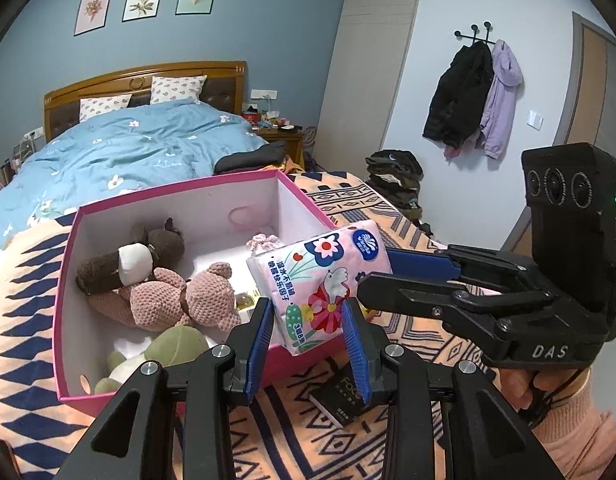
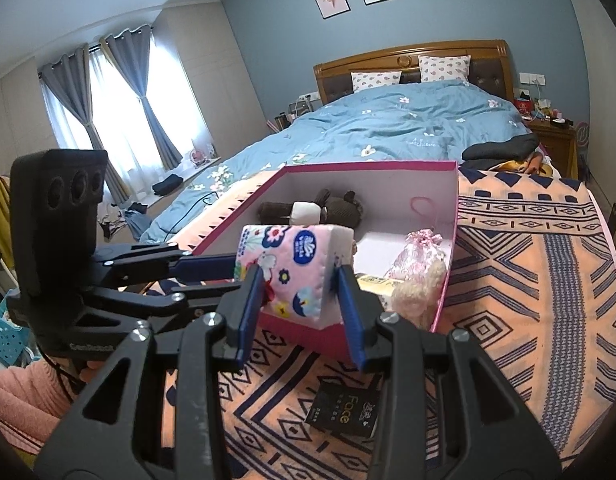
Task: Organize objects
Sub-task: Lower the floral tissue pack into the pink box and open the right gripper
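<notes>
The pink flowered tissue pack, printed with Chinese characters and a blue round logo, hangs over the near rim of the pink box, clamped at once by the left gripper and the right gripper, whose blue fingers each press two of its sides. The step looks like stowing it among the plush toys; next, one gripper should let go and the other lower it. A black "Face" packet lies on the patterned blanket; the right gripper reads "DAS".
</notes>
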`<state>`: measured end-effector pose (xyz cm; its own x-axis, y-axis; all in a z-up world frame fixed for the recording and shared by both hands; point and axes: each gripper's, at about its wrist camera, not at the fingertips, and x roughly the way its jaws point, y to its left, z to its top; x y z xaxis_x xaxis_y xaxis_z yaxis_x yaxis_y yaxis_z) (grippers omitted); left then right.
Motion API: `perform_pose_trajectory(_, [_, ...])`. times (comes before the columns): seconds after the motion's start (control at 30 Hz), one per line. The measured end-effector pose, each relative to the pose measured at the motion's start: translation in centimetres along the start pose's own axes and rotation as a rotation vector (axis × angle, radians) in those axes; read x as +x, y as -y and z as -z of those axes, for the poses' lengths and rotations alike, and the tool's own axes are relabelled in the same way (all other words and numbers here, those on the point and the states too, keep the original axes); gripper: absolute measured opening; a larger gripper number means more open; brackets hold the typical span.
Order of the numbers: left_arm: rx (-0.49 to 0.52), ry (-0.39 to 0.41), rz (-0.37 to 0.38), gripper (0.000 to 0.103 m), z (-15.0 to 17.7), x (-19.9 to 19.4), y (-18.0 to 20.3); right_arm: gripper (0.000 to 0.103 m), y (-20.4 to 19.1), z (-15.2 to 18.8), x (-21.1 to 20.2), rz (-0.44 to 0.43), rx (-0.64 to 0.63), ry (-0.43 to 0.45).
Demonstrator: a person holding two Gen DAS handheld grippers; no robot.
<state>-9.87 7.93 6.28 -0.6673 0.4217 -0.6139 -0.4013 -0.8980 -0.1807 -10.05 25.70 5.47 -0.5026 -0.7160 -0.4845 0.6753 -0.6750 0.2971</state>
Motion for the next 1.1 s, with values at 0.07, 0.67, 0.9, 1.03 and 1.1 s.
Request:
perform_pose_trajectory(0.07, [-0.002,0.000,-0.003,0.035,-0.2,0.2,-0.1,0.041,0.1,-0.1,0.2,0.006,-0.002,-0.003])
perform_pose_trajectory(0.67, [-0.013,-0.029,-0.018,0.035,-1.3,2.3,-0.7,0.041,1.8,-0.9,1.6,0.026,0.019,-0.016])
perform_pose_trajectory(0.9, [-0.024,-0.052,-0.023,0.035,-1.6,3.5,-0.9,0.042,2.5,-1.2,2.3,0.035,0.031,-0.034])
perform_pose_trajectory(1.03, [-0.040,-0.070,-0.015,0.035,-1.6,4.3,-1.3,0.042,3.0,-1.2,2.9,0.042,0.036,-0.050])
perform_pose_trajectory(1.1, [-0.046,-0.078,-0.013,0.035,-1.6,4.6,-1.5,0.042,3.2,-1.1,3.1,0.043,0.039,-0.056])
